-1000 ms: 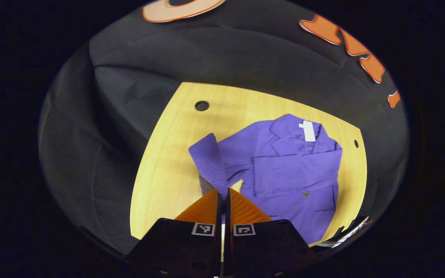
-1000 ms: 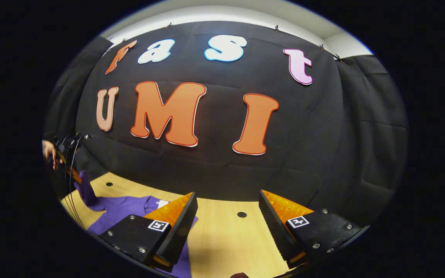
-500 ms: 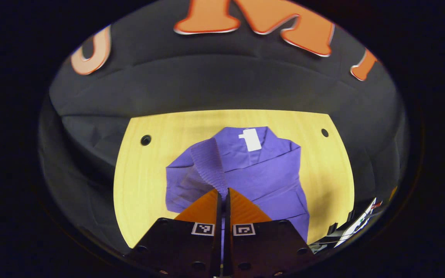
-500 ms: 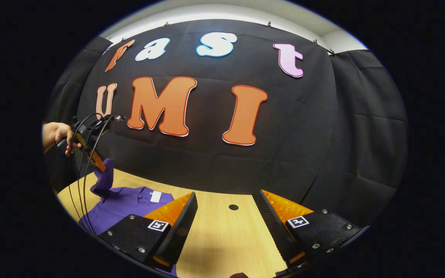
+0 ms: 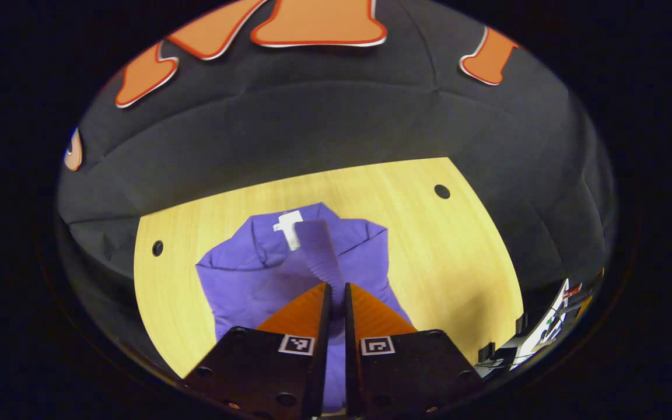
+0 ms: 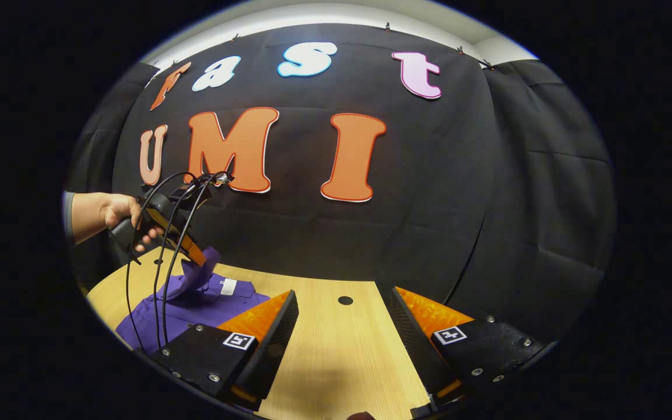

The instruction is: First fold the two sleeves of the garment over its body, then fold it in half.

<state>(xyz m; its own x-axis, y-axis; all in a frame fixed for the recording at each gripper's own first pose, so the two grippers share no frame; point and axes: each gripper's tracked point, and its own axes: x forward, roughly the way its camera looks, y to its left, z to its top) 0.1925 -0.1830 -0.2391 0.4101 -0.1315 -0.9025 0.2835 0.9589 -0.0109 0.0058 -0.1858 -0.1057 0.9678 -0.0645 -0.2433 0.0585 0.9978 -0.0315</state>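
The pale wooden counter [image 5: 441, 251] spreads out ahead of both my claws, with small round dark holes [image 5: 442, 191] near its far corners. On it, straight ahead of and under my left claw [image 5: 335, 287], lies the purple cloth garment [image 5: 242, 280], its collar end farthest from me. From my right claw [image 6: 345, 318] that same garment [image 6: 196, 297] sits off to the left side, well apart. My left claw is pinched tight on the ribbed purple sleeve cuff [image 5: 321, 251], holding it raised above the garment's body, just this side of the small white neck label [image 5: 288, 226]. In the right gripper view, my left hand [image 6: 120, 213] grips that claw's handle [image 6: 193, 259], black cables trailing down. My right claw stands spread wide with nothing between its fingers, above bare counter.
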